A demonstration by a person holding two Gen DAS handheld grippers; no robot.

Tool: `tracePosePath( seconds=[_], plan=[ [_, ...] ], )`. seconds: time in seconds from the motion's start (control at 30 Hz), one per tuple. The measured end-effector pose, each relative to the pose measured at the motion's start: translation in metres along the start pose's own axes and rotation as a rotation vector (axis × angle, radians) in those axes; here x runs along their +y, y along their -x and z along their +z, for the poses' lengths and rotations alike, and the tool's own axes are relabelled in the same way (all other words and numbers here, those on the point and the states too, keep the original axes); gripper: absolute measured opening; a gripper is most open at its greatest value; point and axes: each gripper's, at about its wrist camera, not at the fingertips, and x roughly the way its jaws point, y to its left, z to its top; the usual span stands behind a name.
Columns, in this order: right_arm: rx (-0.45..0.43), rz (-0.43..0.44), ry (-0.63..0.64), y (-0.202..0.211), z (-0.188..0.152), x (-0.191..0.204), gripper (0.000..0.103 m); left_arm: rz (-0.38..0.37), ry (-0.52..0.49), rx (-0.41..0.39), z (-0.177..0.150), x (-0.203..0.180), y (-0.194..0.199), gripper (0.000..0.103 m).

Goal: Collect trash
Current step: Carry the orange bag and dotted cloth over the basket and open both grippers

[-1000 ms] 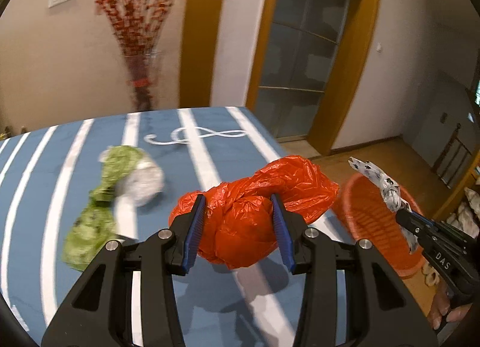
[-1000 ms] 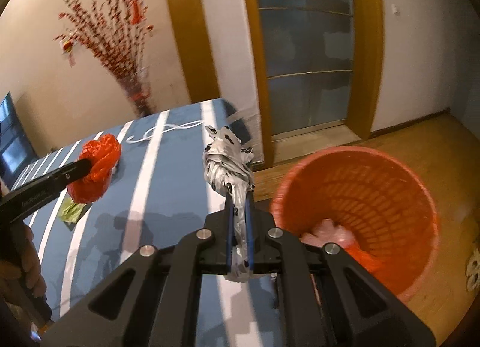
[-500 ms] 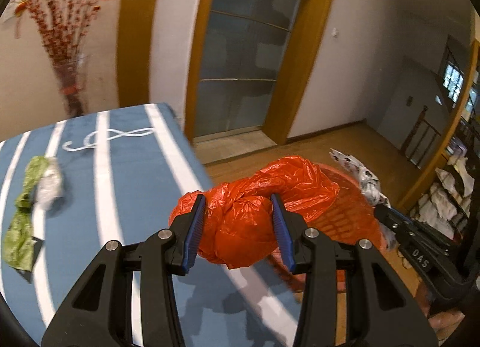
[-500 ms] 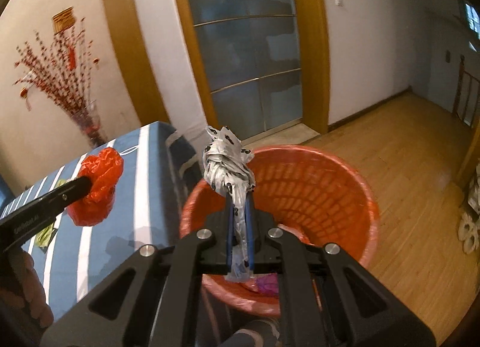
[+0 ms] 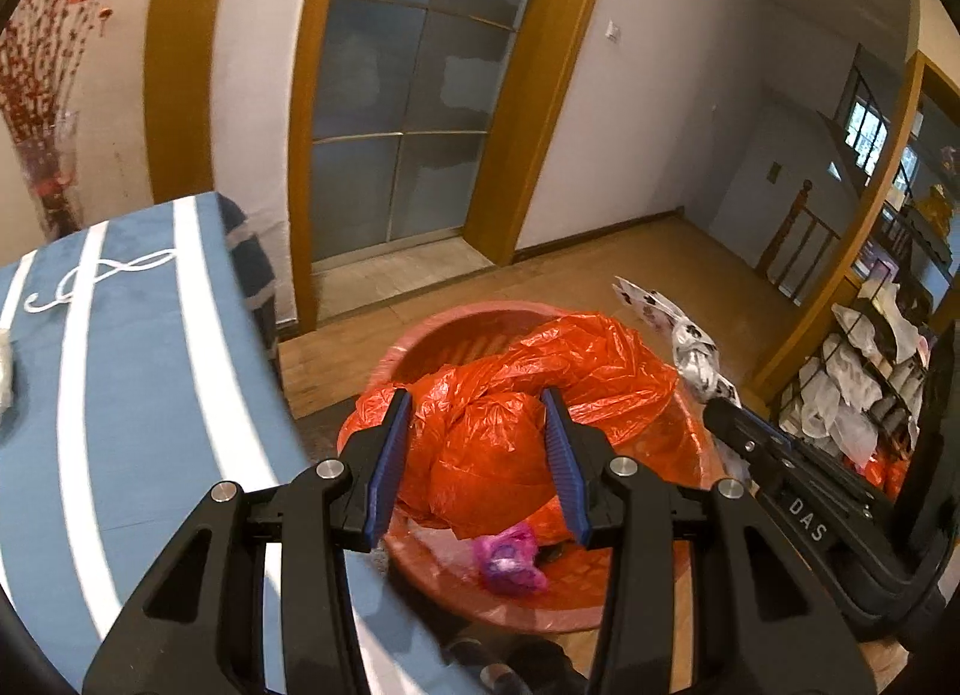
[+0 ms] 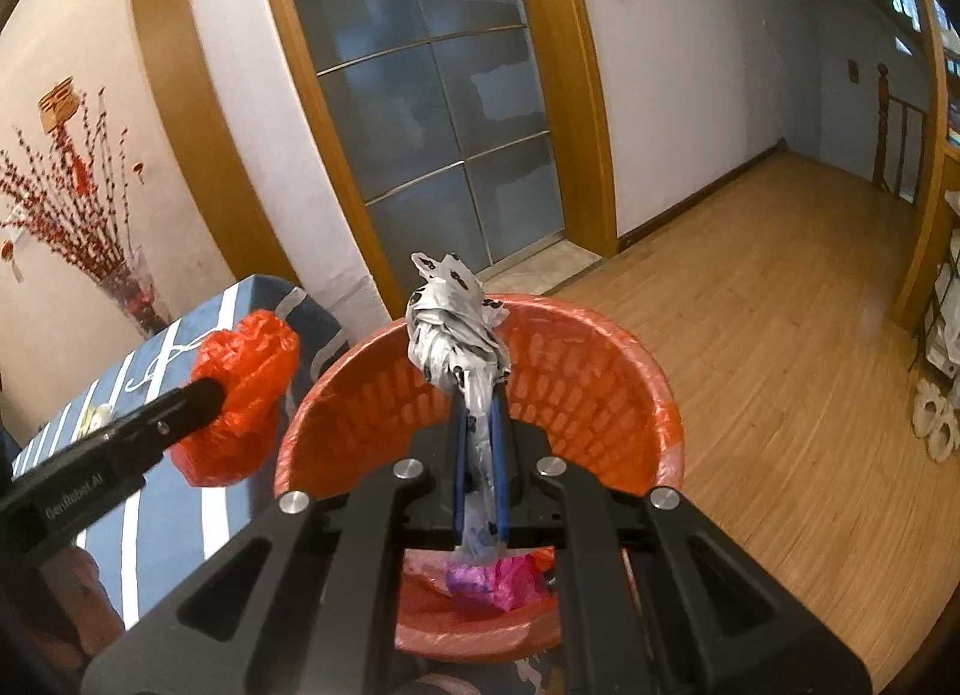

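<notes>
My left gripper (image 5: 477, 425) is shut on a crumpled red plastic bag (image 5: 510, 425) and holds it over the orange laundry-style trash basket (image 5: 456, 329) on the floor. The red bag also shows in the right wrist view (image 6: 240, 395), at the basket's left rim. My right gripper (image 6: 479, 413) is shut on a white plastic bag with black spots (image 6: 456, 323), held above the basket (image 6: 600, 365). That spotted bag shows in the left wrist view (image 5: 690, 347) at the basket's right side. Pink and purple trash (image 6: 492, 578) lies in the basket's bottom.
A table with a blue cloth with white stripes (image 5: 120, 365) stands left of the basket. A glass door in a wooden frame (image 6: 432, 113) is behind. Wooden floor (image 6: 780, 335) stretches right. A shelf with bags (image 5: 870, 371) is at far right. A vase of red branches (image 6: 90, 227) stands by the wall.
Both grippers have swung right from above the table to above the basket, each still holding its bag. The green and white trash on the table has left view.
</notes>
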Motion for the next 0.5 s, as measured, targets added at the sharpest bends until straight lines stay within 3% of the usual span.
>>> tracePosePath(
  seconds=[0.3,0.4,0.5],
  plan=[
    [0.026,0.015,-0.043,-0.023,0.003,-0.018,0.014,-0.021,0.027,0.065,-0.006,-0.004,-0.030,0.048],
    [0.042,0.014,-0.057,-0.029,0.001,-0.025,0.024,-0.016,0.045,0.087,-0.009,-0.001,-0.035,0.058],
    [0.051,0.002,-0.063,-0.032,-0.003,-0.029,0.034,-0.001,0.052,0.101,-0.013,0.004,-0.038,0.062]
  ],
)
